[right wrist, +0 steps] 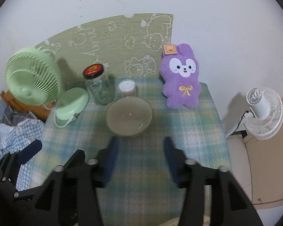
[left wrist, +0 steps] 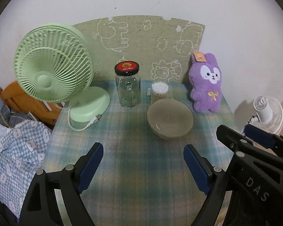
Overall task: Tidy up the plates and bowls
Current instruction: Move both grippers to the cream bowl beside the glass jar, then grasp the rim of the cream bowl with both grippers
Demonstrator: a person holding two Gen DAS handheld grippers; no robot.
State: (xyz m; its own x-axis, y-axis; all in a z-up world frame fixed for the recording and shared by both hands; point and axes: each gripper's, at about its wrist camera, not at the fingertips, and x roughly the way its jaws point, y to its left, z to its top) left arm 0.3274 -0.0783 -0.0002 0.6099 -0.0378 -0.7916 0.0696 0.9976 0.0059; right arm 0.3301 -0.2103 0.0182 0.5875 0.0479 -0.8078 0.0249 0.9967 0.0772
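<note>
A shallow grey-brown bowl [left wrist: 169, 118] [right wrist: 129, 118] sits upright on the plaid-covered table [left wrist: 134, 169] [right wrist: 188, 135], toward the back and middle. My left gripper [left wrist: 143, 148] hovers over the cloth nearer than the bowl and to its left, open, with nothing between its blue pads. My right gripper [right wrist: 140, 141] is just short of the bowl's near rim, open and blurred, with only cloth showing between the fingers. Each gripper shows in the other's view: the right gripper [left wrist: 235, 130] at the right edge, the left gripper [right wrist: 58, 148] at the lower left.
Behind the bowl stand a glass jar [left wrist: 128, 86] with a red-black lid and a tub of cotton swabs [left wrist: 159, 91]. A green desk fan [left wrist: 52, 64] with its cord is at the back left, a purple plush rabbit [left wrist: 205, 82] at the back right. Checked bedding [left wrist: 15, 150] lies off the left edge, a white fan [right wrist: 262, 113] off the right.
</note>
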